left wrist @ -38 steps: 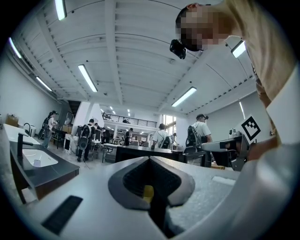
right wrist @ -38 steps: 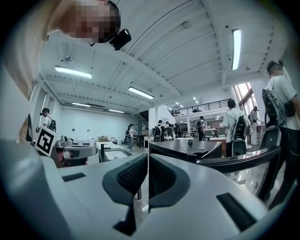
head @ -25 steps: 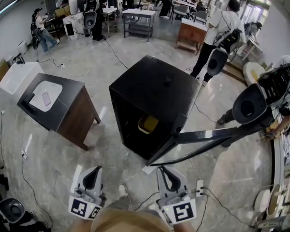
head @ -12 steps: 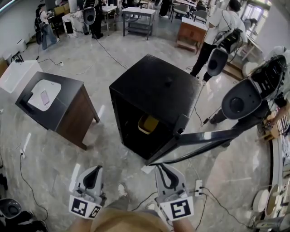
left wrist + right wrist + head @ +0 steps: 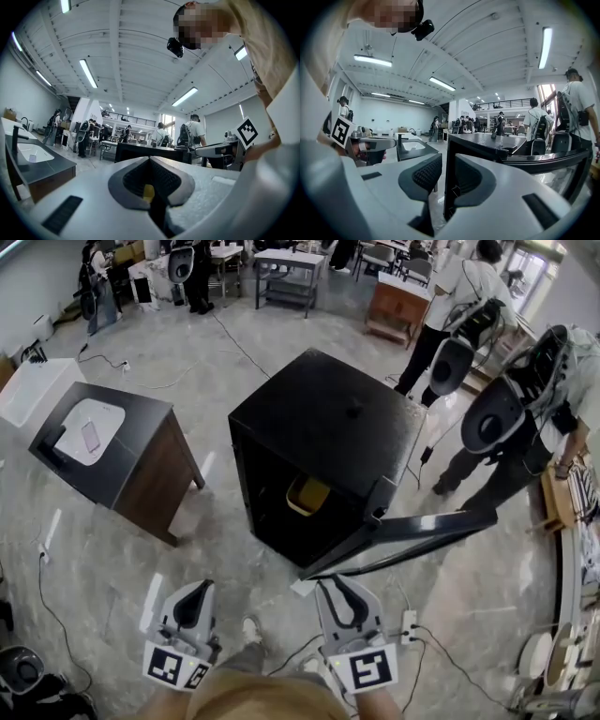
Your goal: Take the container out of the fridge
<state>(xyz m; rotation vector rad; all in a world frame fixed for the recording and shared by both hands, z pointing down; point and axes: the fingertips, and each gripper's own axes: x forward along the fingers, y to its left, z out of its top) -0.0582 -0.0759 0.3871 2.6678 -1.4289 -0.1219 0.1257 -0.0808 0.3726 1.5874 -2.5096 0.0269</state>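
A black fridge (image 5: 328,427) stands on the floor ahead, its door (image 5: 422,526) swung open to the right. Inside, on a shelf, sits a yellow container (image 5: 307,495). Both grippers hang low in the head view, well short of the fridge. My left gripper (image 5: 199,587) is shut with nothing in it; its pads meet in the left gripper view (image 5: 150,160). The jaws of my right gripper (image 5: 336,581) have just been opening, with nothing between them. In the right gripper view a narrow gap (image 5: 447,171) shows between them, framing the fridge's front edge (image 5: 449,187).
A dark cabinet with a white sink top (image 5: 103,451) stands left of the fridge. A power strip (image 5: 410,626) and cables lie on the floor by my right gripper. People with gear (image 5: 525,409) stand right of the open door. Tables fill the far end.
My right gripper's jaws have parted and it has shifted slightly left in the head view. The left gripper has stayed put. The person at the right has moved further off.
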